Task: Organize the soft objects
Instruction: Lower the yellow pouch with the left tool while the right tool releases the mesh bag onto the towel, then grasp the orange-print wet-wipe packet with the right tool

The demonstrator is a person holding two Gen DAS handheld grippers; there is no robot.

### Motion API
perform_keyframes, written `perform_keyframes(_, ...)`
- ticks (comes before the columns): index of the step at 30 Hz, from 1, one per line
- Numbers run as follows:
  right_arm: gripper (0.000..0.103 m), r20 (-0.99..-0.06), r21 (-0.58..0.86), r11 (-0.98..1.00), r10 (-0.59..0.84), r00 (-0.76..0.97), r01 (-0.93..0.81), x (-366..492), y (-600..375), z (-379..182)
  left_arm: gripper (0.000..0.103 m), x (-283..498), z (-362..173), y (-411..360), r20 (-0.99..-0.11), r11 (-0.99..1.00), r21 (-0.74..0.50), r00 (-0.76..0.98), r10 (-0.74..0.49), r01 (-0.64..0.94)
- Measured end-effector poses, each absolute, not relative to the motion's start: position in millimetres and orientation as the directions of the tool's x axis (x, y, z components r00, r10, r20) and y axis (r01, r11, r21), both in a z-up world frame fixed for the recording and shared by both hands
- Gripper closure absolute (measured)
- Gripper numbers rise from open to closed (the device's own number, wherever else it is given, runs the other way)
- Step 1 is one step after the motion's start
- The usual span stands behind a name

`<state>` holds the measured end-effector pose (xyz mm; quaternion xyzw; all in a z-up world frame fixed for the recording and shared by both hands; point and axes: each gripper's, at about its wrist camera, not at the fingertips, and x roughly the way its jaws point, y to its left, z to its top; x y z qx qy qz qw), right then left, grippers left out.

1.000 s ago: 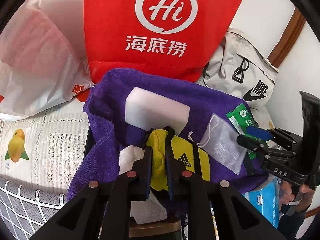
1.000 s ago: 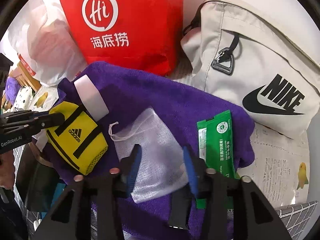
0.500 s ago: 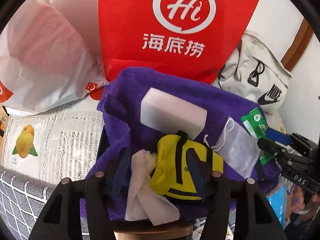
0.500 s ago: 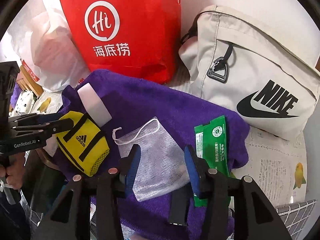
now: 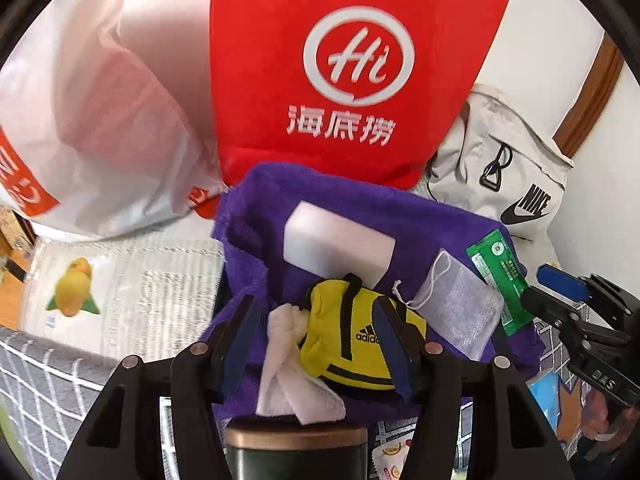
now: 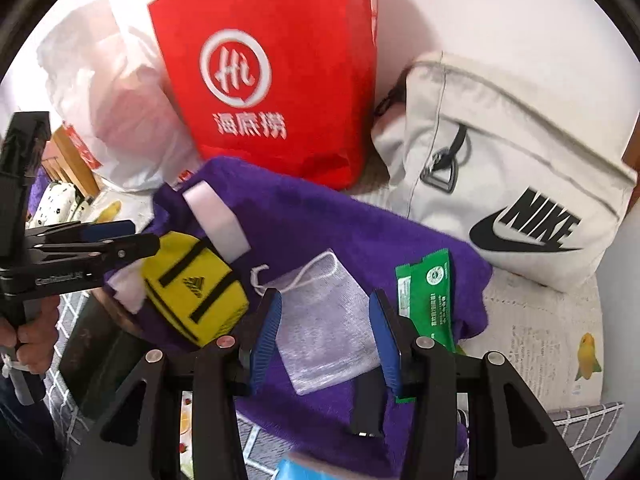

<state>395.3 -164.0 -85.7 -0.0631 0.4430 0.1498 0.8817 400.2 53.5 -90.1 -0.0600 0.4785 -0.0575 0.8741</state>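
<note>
- Left hand-held gripper (image 5: 316,344) — jaws parted, nothing pinched. The yellow pouch (image 5: 360,344) lies between and below its fingers, apparently untouched, resting on the purple towel (image 5: 432,216) beside a crumpled white cloth (image 5: 288,368).
- Right hand-held gripper (image 6: 326,336) — jaws apart, holding nothing. It hovers over the mesh drawstring bag (image 6: 324,320), which lies flat on the towel between the pads' lines.
- Other soft items on the towel: a white sponge block (image 5: 336,244) behind the pouch, touching or just short of it; a green sachet (image 6: 428,300) at the towel's right edge, just beside the mesh bag.
- Step in hand, as judged: the pouch looks set down, and the mesh bag is the likely next pick for the right side. To do it well — come down square over the bag's middle, pinch the mesh alone and not the towel pile under it, and keep clear of the loose drawstring and the sachet alongside.
- Risk: thin mesh may slip or drag the towel up with it; a shallow, firm pinch suits it.
- Surface: the towel is draped over a raised support, its make unclear; a lace-patterned cloth with fruit prints (image 5: 120,300) covers the desk around it.
- Room: a red shopping bag (image 5: 344,72), a white plastic bag (image 5: 80,128) and a pale sports bag (image 6: 512,184) stand against a white wall, behind the towel.
</note>
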Motion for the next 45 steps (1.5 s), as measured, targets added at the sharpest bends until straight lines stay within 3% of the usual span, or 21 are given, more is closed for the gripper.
perform_keyframes(6,0.056,-0.802,-0.004,0.934,0.209,0.559,-0.356,359.3,-150.9,-72.1,0.047,378.0,-60.1,65.3,-0.804,0.992,-0.122,0.585,-0.108,0.016)
perform_keyframes(13,0.055,-0.853,0.037,0.908,0.247,0.460,-0.418,310.0,-115.2,-104.2,0.047,342.3,-53.9,88.5,-0.806,0.994,-0.107,0.587,-0.078,-0.014)
perform_keyframes(24,0.052,-0.902,0.116,0.915,0.260,0.345,-0.386,294.7,-76.0,-151.1,0.046,288.1,-81.6,137.8,-0.820,0.983,-0.170,0.563,-0.103,-0.068)
perform_keyframes(32,0.041,-0.913,0.101,0.950,0.207,0.352,-0.296,303.0,-73.9,-162.5,0.046,272.6,-102.9,146.4,-0.823,0.979,-0.199,0.549,-0.147,-0.037)
perform_keyframes(45,0.041,-0.929,0.013,0.949,0.128,0.348,-0.314,313.5,-55.3,-185.5,0.046,282.1,-122.0,146.4,-0.830,0.978,-0.210,0.531,-0.169,-0.017)
